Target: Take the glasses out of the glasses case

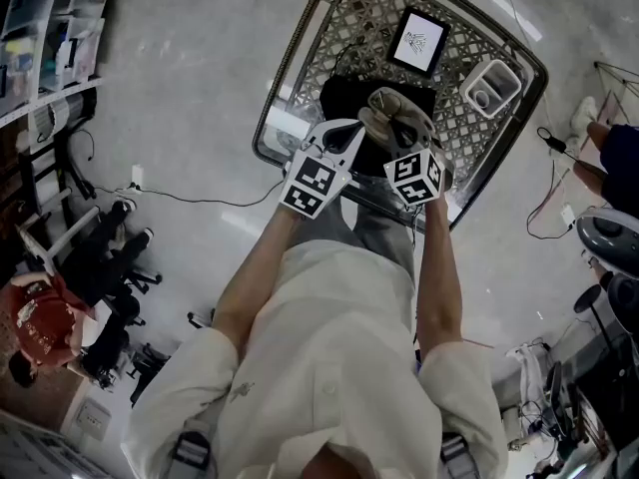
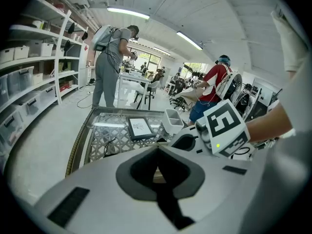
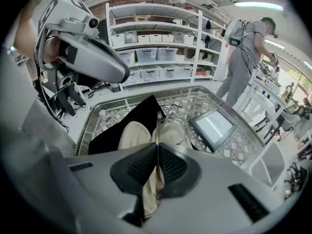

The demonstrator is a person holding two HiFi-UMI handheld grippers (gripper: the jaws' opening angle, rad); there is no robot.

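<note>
A beige glasses case (image 1: pixel 397 116) lies open on a black cloth (image 1: pixel 339 98) on the glass table (image 1: pixel 300 68). In the right gripper view its two halves (image 3: pixel 132 134) spread out just beyond the jaws. My right gripper (image 3: pixel 157 165) is shut on the thin clear rim of the glasses (image 3: pixel 156 126), which stand on edge a little above the case. My left gripper (image 2: pixel 157 165) is shut with a strip of the beige case (image 2: pixel 158 175) showing between its pads. In the head view the left gripper (image 1: pixel 354 136) is at the case's left edge and the right gripper (image 1: pixel 403 140) is over it.
A framed tablet (image 1: pixel 418 41) and a white bin (image 1: pixel 491 86) stand farther back on the table. A black cable (image 3: pixel 173 106) runs across the lattice. Shelves with boxes (image 3: pixel 156 52) line the wall. A person (image 2: pixel 109 62) stands beyond the table; cables cross the floor.
</note>
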